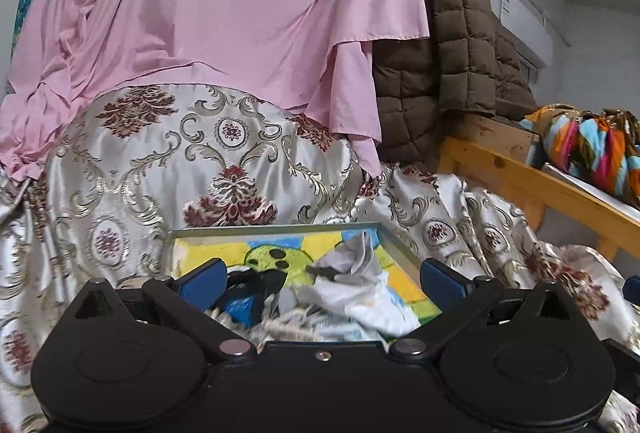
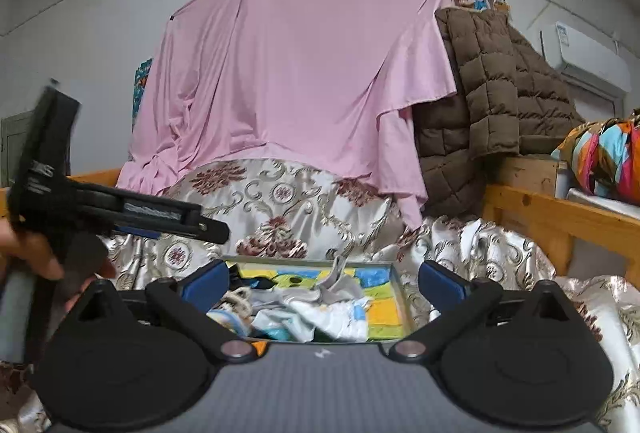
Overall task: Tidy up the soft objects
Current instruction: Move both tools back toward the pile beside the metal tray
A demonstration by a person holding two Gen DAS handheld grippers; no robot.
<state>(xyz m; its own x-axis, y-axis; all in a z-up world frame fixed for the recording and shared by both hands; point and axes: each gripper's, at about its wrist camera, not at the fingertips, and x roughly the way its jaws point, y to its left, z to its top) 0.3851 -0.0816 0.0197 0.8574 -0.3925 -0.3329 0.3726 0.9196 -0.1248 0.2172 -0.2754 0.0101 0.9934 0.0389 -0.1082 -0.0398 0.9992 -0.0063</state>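
Note:
A shallow metal tray with a bright painted bottom lies on the satin bedspread. It holds a crumpled white cloth, a grey cloth, a black piece and a frayed rope. My left gripper hangs open just above the pile, gripping nothing. The right wrist view shows the same tray, the white cloth and the rope. My right gripper is open over the tray's near side and holds nothing. The left gripper, held by a hand, shows side-on at the left.
A patterned satin bedspread covers the bed and a cushion behind the tray. A pink sheet hangs from a wall line beside a brown quilted jacket. A wooden bed rail and striped colourful fabric stand at the right.

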